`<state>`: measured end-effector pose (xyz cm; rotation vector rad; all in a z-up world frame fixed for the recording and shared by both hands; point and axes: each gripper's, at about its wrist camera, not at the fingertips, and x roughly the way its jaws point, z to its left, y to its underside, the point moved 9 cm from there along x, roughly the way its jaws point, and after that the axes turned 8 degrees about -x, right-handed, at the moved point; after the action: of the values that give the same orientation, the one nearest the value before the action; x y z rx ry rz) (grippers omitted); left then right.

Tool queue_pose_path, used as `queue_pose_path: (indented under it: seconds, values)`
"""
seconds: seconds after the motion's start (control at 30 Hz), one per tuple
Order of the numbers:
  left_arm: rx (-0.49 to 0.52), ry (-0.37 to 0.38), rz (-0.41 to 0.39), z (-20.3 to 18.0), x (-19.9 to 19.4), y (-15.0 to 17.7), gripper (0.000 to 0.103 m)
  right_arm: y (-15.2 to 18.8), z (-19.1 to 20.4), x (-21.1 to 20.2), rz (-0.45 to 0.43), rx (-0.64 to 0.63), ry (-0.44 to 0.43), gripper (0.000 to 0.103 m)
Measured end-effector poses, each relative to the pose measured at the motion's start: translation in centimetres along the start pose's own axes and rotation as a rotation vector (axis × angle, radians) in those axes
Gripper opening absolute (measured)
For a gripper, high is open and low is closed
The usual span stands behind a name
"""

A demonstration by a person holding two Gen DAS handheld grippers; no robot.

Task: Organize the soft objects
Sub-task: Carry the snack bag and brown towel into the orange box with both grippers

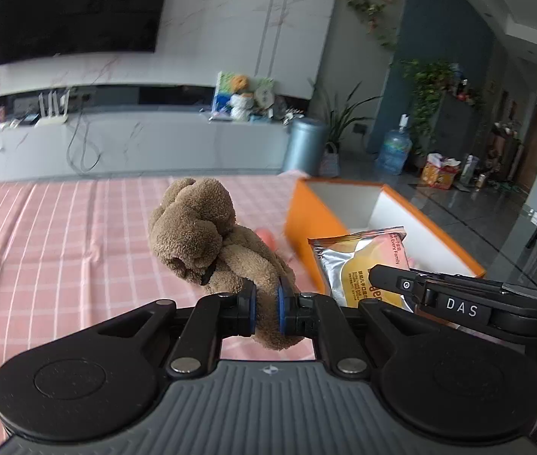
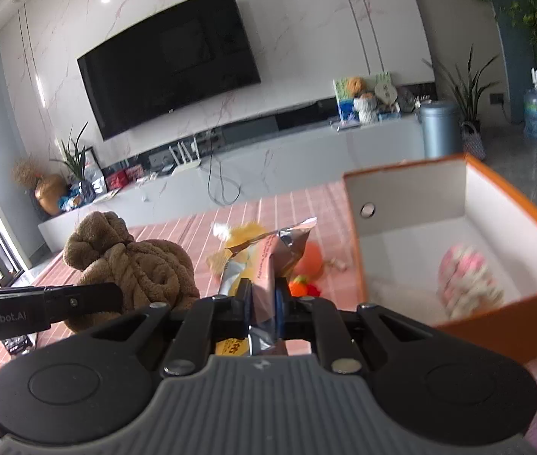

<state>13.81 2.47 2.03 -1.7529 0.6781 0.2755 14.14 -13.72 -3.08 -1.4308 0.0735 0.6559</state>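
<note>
- Left wrist view showed your left hand-held gripper (image 1: 267, 308) clamped on a brown plush toy (image 1: 208, 242), lifted over the pink checked cloth (image 1: 60, 250) on the worktop.
- Your right hand-held gripper (image 2: 263, 309) pinched a foil snack packet (image 2: 268, 261) beside the orange box (image 2: 526, 204), which held a pink soft item (image 2: 469, 284).
- Behind stood a wall TV (image 2: 170, 72), a grey cabinet (image 1: 154, 140) and potted plants (image 1: 427, 87).

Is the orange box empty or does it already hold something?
Not empty: the right wrist view shows a blurred pink-and-white soft item lying inside the orange box.
</note>
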Motion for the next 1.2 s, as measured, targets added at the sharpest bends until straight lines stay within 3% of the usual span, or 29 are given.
queue_pose_path:
  seconds: [0.4,0.7,0.93,1.2]
  values:
    - [0.082,0.134,-0.048,-6.6,3.0,-4.3,0.011,-5.6,-5.0,-2.6,-0.099,-0.015,0.065,0.011]
    - [0.128,0.221,0.008,-11.2,8.0,-6.3,0.011,-8.4,-10.1,-1.3,-0.071,-0.071,0.144,0.011]
    - [0.172,0.231,0.113,-13.4,13.1,-6.3,0.011,-8.5,-14.5,1.7,0.005,-0.102,0.177,0.011]
    - [0.237,0.165,0.212,-13.9,18.2,-4.4,0.011,-7.9,-17.9,7.4,0.105,-0.134,0.157,0.011]
